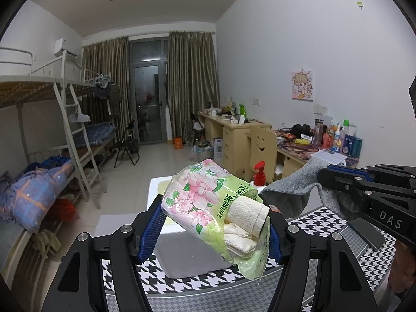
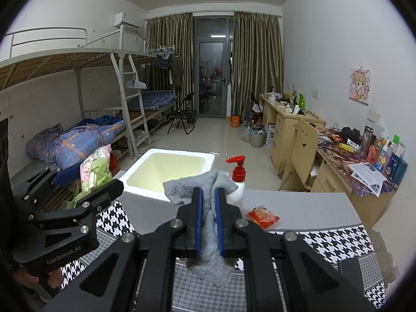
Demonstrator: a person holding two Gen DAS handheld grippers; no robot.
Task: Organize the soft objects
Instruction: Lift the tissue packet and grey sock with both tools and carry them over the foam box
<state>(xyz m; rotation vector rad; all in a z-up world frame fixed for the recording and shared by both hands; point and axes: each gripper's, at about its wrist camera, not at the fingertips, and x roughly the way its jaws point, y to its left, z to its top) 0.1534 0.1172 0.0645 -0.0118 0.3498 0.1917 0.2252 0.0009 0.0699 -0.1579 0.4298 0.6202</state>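
Note:
My left gripper [image 1: 215,223] is shut on a green floral pack of toilet paper rolls [image 1: 208,202], lifted above the table; from the right wrist view the same pack [image 2: 95,171] shows at the left. My right gripper [image 2: 208,200] is shut on a grey cloth [image 2: 208,187], which hangs from between the blue pads; in the left wrist view the cloth [image 1: 293,189] drapes at the right. A white foam box [image 2: 169,166], open and empty, stands just beyond both grippers.
A houndstooth cloth [image 2: 332,241] covers the table, with a grey board [image 2: 299,208] on it. A white pump bottle with red top [image 2: 238,176] and a red snack packet [image 2: 262,217] sit beside the box. Bunk beds stand left, desks right.

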